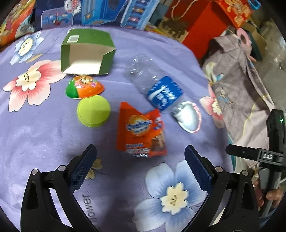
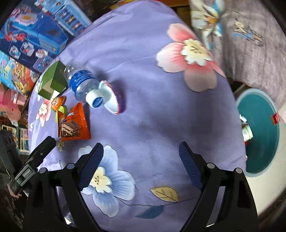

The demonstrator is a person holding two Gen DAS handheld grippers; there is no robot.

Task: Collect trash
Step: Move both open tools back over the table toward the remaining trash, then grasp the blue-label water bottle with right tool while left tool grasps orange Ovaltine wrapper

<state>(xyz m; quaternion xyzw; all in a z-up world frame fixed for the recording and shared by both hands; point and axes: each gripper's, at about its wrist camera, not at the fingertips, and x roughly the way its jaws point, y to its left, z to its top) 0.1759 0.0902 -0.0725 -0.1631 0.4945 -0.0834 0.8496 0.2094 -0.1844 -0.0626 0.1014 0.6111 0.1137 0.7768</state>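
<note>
Trash lies on a purple flowered cloth (image 1: 44, 135): an orange snack wrapper (image 1: 141, 130), a clear plastic bottle (image 1: 155, 85) with a blue label, a small white cup (image 1: 187, 116) on its side, a lime half-shell (image 1: 93, 110), an orange-green half-shell (image 1: 84, 87) and an open green carton (image 1: 87, 51). My left gripper (image 1: 141, 157) is open and empty, just in front of the wrapper. My right gripper (image 2: 141, 153) is open and empty over bare cloth (image 2: 152, 125), with the bottle (image 2: 82, 85), cup (image 2: 111, 98) and wrapper (image 2: 75, 125) to its far left.
A teal bin (image 2: 259, 151) holding some trash stands on the floor right of the table. Toy boxes (image 1: 107, 12) and a red box (image 1: 202, 28) stand behind. A grey patterned cloth (image 1: 237, 80) hangs at the right. The other gripper's body (image 1: 268, 157) shows at the right edge.
</note>
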